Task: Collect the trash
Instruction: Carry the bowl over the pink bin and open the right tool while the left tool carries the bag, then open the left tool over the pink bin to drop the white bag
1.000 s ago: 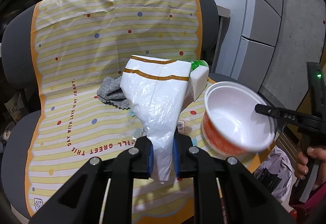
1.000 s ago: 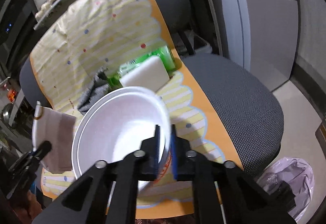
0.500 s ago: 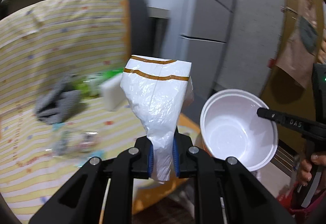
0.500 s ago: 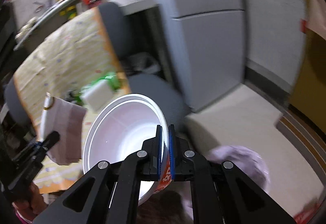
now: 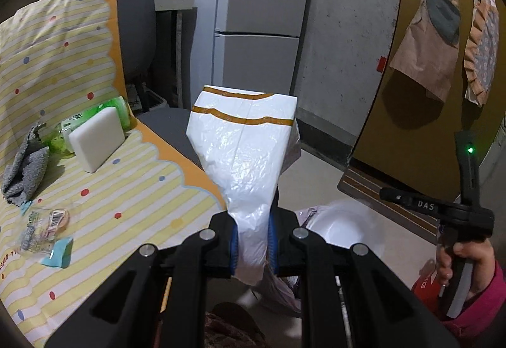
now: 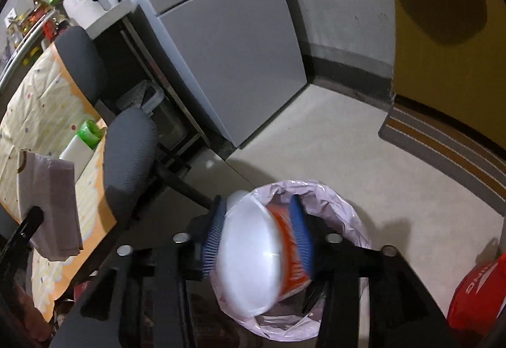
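Note:
My left gripper (image 5: 252, 242) is shut on a white plastic bag (image 5: 245, 152) with brown stripes and holds it upright beside the chair. My right gripper (image 6: 257, 240) has opened wide; the white and orange foam bowl (image 6: 253, 259) is blurred between its fingers, dropping over the trash bin with a pale pink liner (image 6: 344, 215) on the floor. In the left wrist view the bowl (image 5: 341, 231) shows low, above the liner. The bag also shows at the left of the right wrist view (image 6: 53, 205).
A grey chair (image 5: 167, 123) carries a yellow striped cloth (image 5: 104, 189) with a white sponge (image 5: 96, 139), green bottle (image 5: 117, 107), grey rag (image 5: 23, 164) and clear wrappers (image 5: 41, 231). Grey cabinet (image 6: 227, 41), striped doormat (image 6: 449, 139), red bag (image 6: 477, 294) on the floor.
Both grippers swung right, away from the chair and toward the floor. The right gripper moved over the bin and opened, letting go of the bowl. The left gripper still grips the bag.

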Demonstrator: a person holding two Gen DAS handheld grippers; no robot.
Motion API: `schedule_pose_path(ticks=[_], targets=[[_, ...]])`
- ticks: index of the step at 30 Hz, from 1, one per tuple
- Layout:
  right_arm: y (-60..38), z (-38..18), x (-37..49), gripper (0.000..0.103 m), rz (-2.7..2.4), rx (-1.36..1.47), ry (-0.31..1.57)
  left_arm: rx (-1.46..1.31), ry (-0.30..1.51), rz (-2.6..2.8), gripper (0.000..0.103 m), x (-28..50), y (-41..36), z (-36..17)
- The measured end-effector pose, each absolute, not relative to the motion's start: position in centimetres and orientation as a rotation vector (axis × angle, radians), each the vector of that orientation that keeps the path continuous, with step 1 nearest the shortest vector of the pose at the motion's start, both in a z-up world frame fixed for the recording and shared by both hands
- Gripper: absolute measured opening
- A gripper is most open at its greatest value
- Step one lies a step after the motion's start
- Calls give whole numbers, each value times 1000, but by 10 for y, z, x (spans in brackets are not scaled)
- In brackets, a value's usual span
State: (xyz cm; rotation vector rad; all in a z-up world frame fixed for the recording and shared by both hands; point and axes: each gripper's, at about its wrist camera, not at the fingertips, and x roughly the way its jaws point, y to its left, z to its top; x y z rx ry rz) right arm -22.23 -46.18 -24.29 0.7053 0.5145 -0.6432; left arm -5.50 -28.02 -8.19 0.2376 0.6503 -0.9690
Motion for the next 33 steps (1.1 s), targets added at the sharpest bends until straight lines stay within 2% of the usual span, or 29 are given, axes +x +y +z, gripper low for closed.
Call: schedule_pose_path(ticks=[13,21,24,25,26,28,33], targets=[[-450,-202,-252,46,-653,647,380,370,657,-1145,13,-98,-322,-101],[-452,-188,-276,46,-689,625,318,466,777,-1277,14,-112,-375,-132],[-456,-189,-281,46,-699,632,317,494,840,-1306,29,-113,-393,-143],[-457,-190,-282,46,-702,638,317,501,854,-1307,42,-115,-396,-147],[-458,-191,-283,46,-703,641,318,504,863,-1305,51,-116,-400,-150],[-459,-193,-283,46,-709,646,321,504,874,-1298,54,-114,-403,-154],[-457,-193,-281,46,-701,643,326,485,831,-1246,55,-100,-383,-148]])
